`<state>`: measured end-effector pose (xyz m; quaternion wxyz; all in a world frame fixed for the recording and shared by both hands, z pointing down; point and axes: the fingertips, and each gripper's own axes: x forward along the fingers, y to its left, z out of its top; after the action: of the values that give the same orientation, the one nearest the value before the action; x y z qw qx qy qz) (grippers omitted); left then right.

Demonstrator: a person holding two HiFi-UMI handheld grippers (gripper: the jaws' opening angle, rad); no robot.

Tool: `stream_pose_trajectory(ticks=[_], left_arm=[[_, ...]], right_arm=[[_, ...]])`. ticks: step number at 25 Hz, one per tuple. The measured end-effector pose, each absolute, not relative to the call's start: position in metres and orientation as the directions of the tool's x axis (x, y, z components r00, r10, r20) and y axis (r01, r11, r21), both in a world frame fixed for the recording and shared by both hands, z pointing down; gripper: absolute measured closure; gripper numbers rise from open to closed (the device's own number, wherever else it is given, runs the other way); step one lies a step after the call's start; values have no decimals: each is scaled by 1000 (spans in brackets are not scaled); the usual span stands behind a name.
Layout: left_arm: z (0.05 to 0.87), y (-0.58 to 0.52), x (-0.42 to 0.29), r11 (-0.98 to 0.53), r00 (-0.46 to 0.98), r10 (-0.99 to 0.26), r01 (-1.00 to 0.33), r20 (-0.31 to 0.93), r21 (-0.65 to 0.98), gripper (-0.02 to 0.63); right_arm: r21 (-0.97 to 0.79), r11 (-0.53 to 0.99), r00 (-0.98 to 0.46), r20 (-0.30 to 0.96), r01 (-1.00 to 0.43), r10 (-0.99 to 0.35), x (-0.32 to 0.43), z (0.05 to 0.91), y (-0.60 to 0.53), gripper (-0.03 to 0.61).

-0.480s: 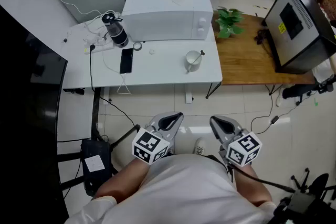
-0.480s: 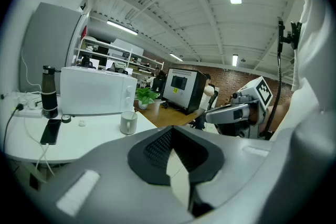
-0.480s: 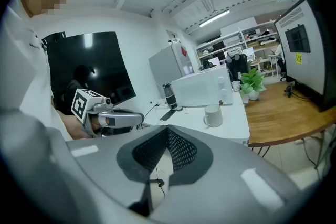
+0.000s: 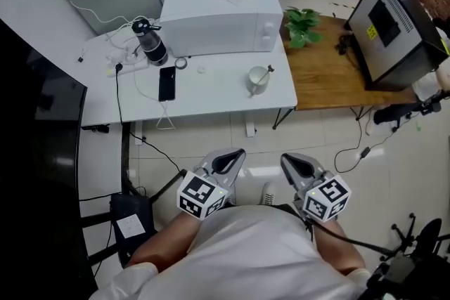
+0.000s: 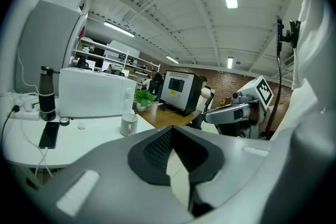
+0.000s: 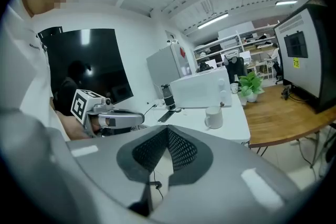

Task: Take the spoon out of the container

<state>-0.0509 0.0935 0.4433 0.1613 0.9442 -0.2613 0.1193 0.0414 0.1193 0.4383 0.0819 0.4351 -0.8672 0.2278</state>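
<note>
A white mug (image 4: 258,80) stands on the white table (image 4: 211,100), right of its middle, with a spoon (image 4: 266,73) leaning out of it toward the right. The mug also shows small in the left gripper view (image 5: 128,124) and in the right gripper view (image 6: 213,117). Both grippers are held close to the person's body, well short of the table, over the floor. The left gripper (image 4: 230,158) is shut and holds nothing. So is the right gripper (image 4: 293,164), side by side with it. The same shut jaws appear for the left gripper (image 5: 170,132) and right gripper (image 6: 167,132).
A white microwave (image 4: 218,14) fills the back of the table. Left of the mug lie a black phone (image 4: 166,83), a dark bottle (image 4: 149,43) and cables. A wooden table (image 4: 330,77) with a plant (image 4: 302,26) and a large dark monitor (image 4: 394,24) adjoins on the right.
The head view has drifted slightly, so the table sits a little further left and higher. Both grippers stay where they were, still shut.
</note>
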Motion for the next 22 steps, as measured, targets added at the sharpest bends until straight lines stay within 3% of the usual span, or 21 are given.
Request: stream_pose_trajectory(ticks=[12, 22], left_arm=[[439, 73, -94, -820, 850, -443, -512, 285, 255, 609], [450, 31, -72, -809, 840, -447, -526, 309, 261, 609]], right_arm=[[-302, 475, -558, 332, -826, -760, 4, 433, 101, 572], [-320, 478, -570, 330, -818, -753, 29, 440, 54, 572]])
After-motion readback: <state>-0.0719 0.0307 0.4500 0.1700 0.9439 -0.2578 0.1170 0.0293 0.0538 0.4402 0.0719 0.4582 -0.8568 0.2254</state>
